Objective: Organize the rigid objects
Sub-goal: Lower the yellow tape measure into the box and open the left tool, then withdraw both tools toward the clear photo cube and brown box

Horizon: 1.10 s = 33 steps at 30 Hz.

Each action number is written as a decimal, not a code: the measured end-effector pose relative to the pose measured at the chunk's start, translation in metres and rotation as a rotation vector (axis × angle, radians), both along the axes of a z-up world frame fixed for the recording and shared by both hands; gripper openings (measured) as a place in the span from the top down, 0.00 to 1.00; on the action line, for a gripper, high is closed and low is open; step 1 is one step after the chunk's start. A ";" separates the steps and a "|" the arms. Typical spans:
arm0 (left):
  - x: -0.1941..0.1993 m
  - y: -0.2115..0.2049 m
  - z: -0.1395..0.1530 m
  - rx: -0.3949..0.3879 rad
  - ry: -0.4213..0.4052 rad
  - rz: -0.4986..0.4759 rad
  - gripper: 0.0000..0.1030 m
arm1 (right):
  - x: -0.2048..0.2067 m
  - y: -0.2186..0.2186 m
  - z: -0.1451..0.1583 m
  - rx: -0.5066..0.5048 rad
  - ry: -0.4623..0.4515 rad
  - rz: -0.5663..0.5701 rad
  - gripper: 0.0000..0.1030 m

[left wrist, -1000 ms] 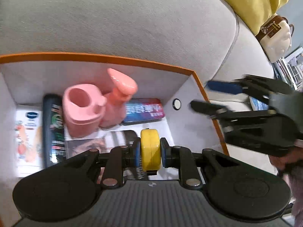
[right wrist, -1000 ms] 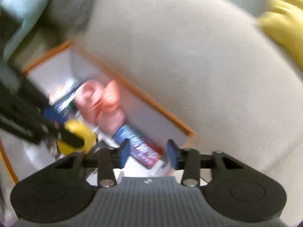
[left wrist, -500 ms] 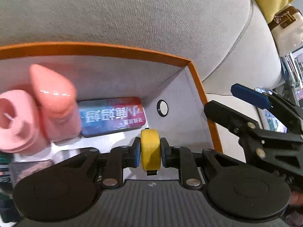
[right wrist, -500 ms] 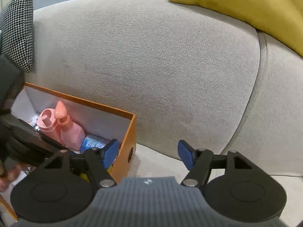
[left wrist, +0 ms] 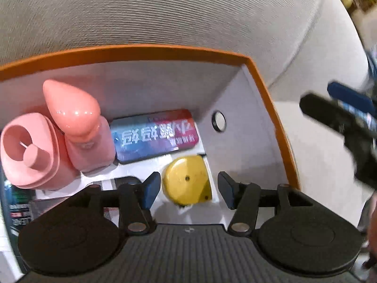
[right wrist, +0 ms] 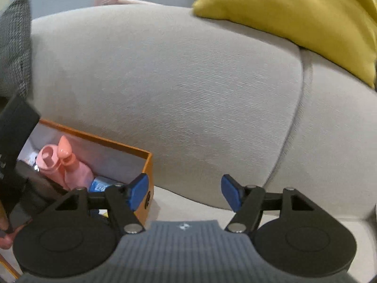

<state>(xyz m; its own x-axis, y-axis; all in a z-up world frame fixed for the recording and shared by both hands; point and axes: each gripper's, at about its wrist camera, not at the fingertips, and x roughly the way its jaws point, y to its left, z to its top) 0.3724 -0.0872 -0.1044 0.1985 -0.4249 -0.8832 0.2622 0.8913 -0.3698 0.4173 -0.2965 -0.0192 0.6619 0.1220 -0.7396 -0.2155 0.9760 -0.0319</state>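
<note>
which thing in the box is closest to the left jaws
The flat yellow rounded tape measure on the orange box floor, between the open jaws; the pink items sit farther left.

Left wrist close above the orange box; right wrist farther back, box shared.

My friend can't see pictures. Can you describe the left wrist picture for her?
The open left gripper hovers over a yellow tape measure lying in an orange box on a grey sofa. Two pink bottles and a blue-red packet sit behind it.
</note>
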 end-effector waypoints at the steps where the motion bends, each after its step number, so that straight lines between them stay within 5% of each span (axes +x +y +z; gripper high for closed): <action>1: -0.004 -0.004 0.001 0.026 -0.007 -0.040 0.38 | -0.001 -0.003 0.003 -0.003 0.008 -0.013 0.33; 5: -0.020 -0.020 -0.003 0.144 -0.040 -0.170 0.47 | -0.009 -0.001 0.000 -0.033 0.014 0.004 0.33; 8: -0.023 -0.025 -0.012 0.162 -0.023 -0.204 0.64 | -0.011 0.004 -0.010 -0.016 0.030 0.014 0.33; 11: -0.022 -0.031 -0.017 0.173 -0.042 -0.209 0.69 | -0.011 0.004 -0.015 -0.001 0.044 0.012 0.33; 22: -0.015 -0.040 -0.015 0.159 -0.054 -0.185 0.70 | -0.010 0.008 -0.019 0.004 0.065 0.021 0.33; 33: -0.077 0.004 0.082 0.020 -0.303 -0.126 0.70 | -0.052 0.017 0.016 0.034 0.019 0.029 0.33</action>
